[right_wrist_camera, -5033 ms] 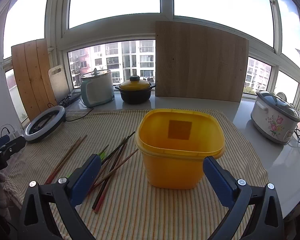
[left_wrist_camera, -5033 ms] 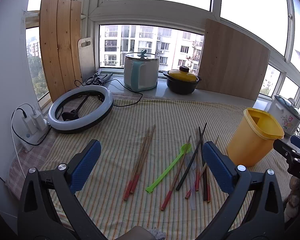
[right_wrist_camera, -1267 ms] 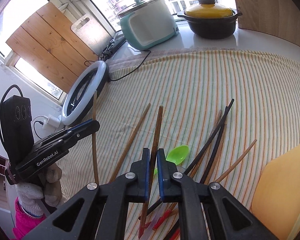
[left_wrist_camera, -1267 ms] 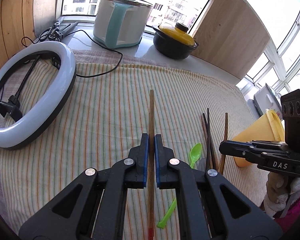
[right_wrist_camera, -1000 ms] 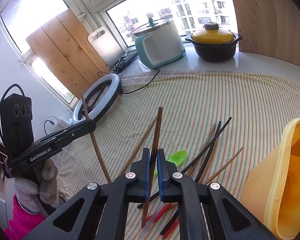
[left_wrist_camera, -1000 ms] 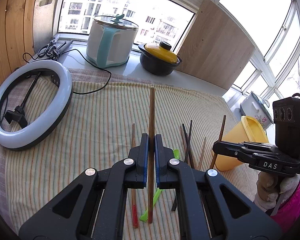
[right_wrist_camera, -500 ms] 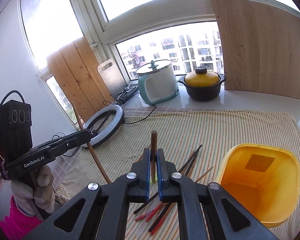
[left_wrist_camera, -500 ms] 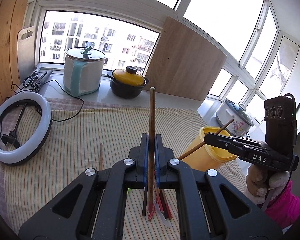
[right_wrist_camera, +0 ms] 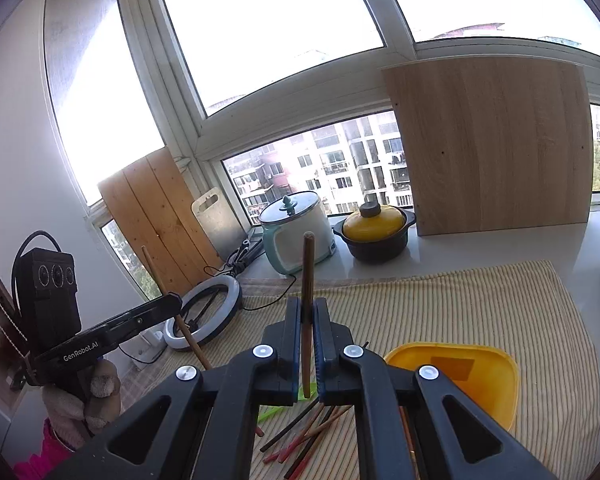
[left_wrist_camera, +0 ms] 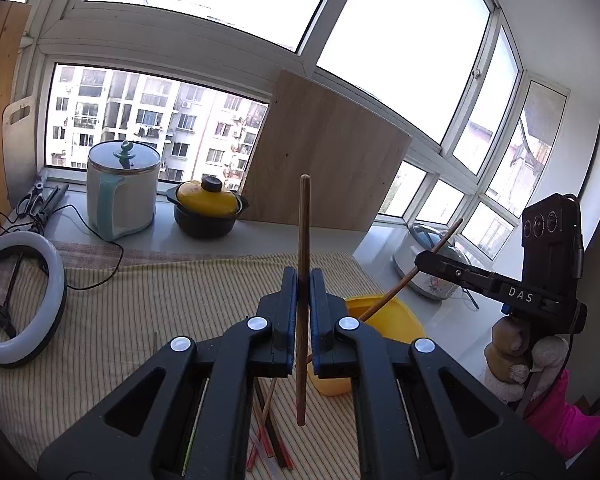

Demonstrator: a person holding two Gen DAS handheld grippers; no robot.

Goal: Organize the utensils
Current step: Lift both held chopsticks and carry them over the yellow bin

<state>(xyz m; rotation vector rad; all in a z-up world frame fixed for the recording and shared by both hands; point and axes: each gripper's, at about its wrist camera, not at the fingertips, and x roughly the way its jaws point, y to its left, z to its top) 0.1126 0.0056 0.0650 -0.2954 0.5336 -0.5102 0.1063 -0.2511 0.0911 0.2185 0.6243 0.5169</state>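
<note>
Above one yellow tub (right_wrist_camera: pixel 496 384) — two clamped chopsticks (left_wrist_camera: pixel 303 240).

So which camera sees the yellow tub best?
The right wrist view: the yellow tub shows its open top and most of its rim. In the left wrist view the tub is mostly hidden behind the left hand-held gripper.

Two wrist views, windowward, sharing yellow tub (left_wrist_camera: pixel 384 316)
</note>
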